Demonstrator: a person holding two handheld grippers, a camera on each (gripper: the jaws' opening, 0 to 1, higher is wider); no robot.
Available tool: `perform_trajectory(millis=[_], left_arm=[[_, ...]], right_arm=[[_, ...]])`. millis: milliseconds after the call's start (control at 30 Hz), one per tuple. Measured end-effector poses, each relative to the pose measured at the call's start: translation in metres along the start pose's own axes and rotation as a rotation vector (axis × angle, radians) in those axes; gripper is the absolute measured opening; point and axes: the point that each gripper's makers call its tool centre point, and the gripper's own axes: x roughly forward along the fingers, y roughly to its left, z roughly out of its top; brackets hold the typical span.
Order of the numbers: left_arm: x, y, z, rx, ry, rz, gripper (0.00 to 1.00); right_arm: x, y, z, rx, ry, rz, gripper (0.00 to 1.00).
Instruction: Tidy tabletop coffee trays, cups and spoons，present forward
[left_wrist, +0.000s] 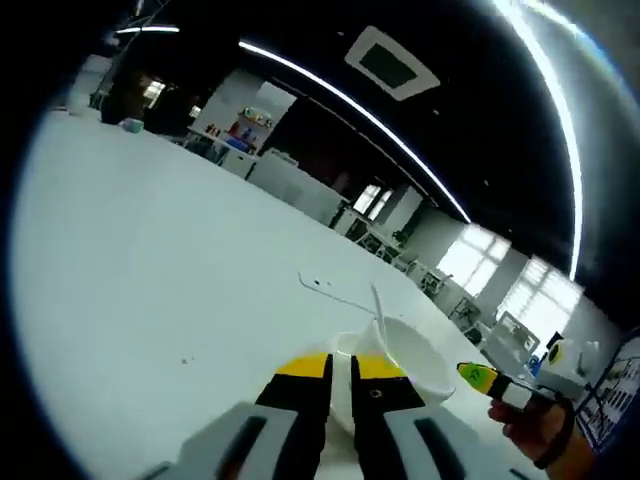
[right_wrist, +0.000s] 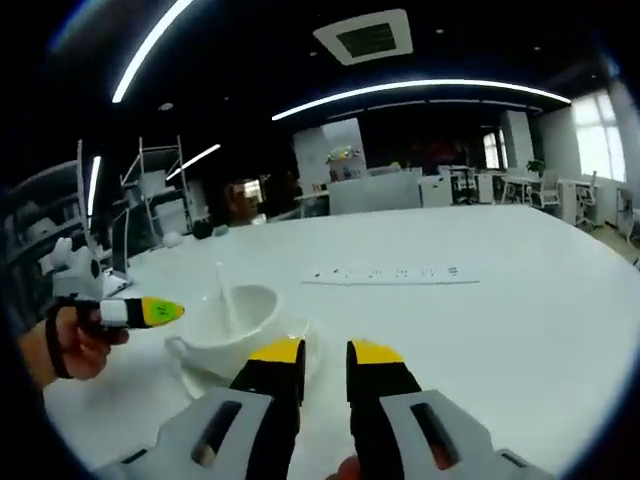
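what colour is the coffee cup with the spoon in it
White, like its saucer. The coffee cup shows best in the right gripper view.

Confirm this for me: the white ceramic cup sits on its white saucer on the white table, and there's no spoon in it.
One detail is wrong: the white ceramic cup does hold a white spoon, its handle rising above the rim, as the right gripper view shows. The cup does sit on its white saucer on the white table.

Open-plan office — long white worktop (right_wrist: 520, 290), dark ceiling with strip lights (right_wrist: 420, 88), air vent (right_wrist: 365, 38), tall windows (left_wrist: 480, 260), distant desks.
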Motion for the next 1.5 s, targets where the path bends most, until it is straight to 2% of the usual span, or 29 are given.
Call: perform_trajectory(millis=[167, 233, 300, 367, 533, 667, 733, 767, 867, 967, 1033, 1133, 1200, 1367, 1400, 1467, 1500], left_arm=[[-0.015, -0.002, 0.011, 0.128, -0.063, 0.031, 0.10], [-0.025, 0.002, 0.019, 0.208, -0.100, 0.087, 0.10], [-0.034, 0.002, 0.028, 0.271, -0.155, 0.111, 0.10], [-0.046, 0.009, 0.035, 0.329, -0.180, 0.172, 0.10], [-0.068, 0.012, 0.048, 0.402, -0.240, 0.209, 0.18], [-0.089, 0.017, 0.056, 0.448, -0.279, 0.244, 0.20], [-0.097, 0.022, 0.057, 0.461, -0.269, 0.260, 0.20], [-0.102, 0.026, 0.053, 0.450, -0.240, 0.269, 0.20], [-0.117, 0.034, 0.053, 0.439, -0.242, 0.279, 0.21], [-0.136, 0.034, 0.061, 0.471, -0.302, 0.266, 0.26], [-0.148, 0.032, 0.063, 0.492, -0.319, 0.258, 0.28], [-0.162, 0.033, 0.065, 0.508, -0.316, 0.266, 0.28], [-0.172, 0.031, 0.065, 0.559, -0.319, 0.263, 0.29], [-0.187, 0.022, 0.047, 0.616, -0.273, 0.168, 0.33], [-0.188, 0.019, 0.042, 0.636, -0.260, 0.132, 0.33], [-0.192, 0.020, 0.036, 0.647, -0.246, 0.129, 0.34], [-0.194, 0.018, 0.033, 0.639, -0.241, 0.098, 0.36]], right_arm=[[-0.017, 0.001, 0.011, -0.022, -0.037, 0.009, 0.18], [-0.027, 0.004, 0.020, -0.040, -0.065, 0.012, 0.18], [-0.036, 0.006, 0.028, -0.071, -0.087, 0.014, 0.18], [-0.045, 0.009, 0.036, -0.091, -0.111, 0.022, 0.19], [-0.068, 0.011, 0.047, -0.137, -0.143, 0.013, 0.19], [-0.086, 0.010, 0.052, -0.146, -0.177, 0.012, 0.21], [-0.096, 0.010, 0.053, -0.148, -0.197, 0.012, 0.22], [-0.100, 0.011, 0.054, -0.143, -0.207, 0.016, 0.24], [-0.114, 0.013, 0.055, -0.128, -0.232, 0.040, 0.32], [-0.126, 0.010, 0.054, -0.180, -0.244, 0.011, 0.32], [-0.133, 0.010, 0.052, -0.196, -0.244, 0.009, 0.32], [-0.142, 0.005, 0.047, -0.207, -0.243, 0.008, 0.34], [-0.149, -0.001, 0.043, -0.187, -0.248, 0.003, 0.35], [-0.169, -0.012, 0.037, -0.150, -0.280, -0.010, 0.36], [-0.171, -0.012, 0.035, -0.151, -0.278, -0.013, 0.36], [-0.176, -0.014, 0.030, -0.168, -0.269, -0.023, 0.36], [-0.178, -0.016, 0.026, -0.169, -0.256, -0.030, 0.36]])
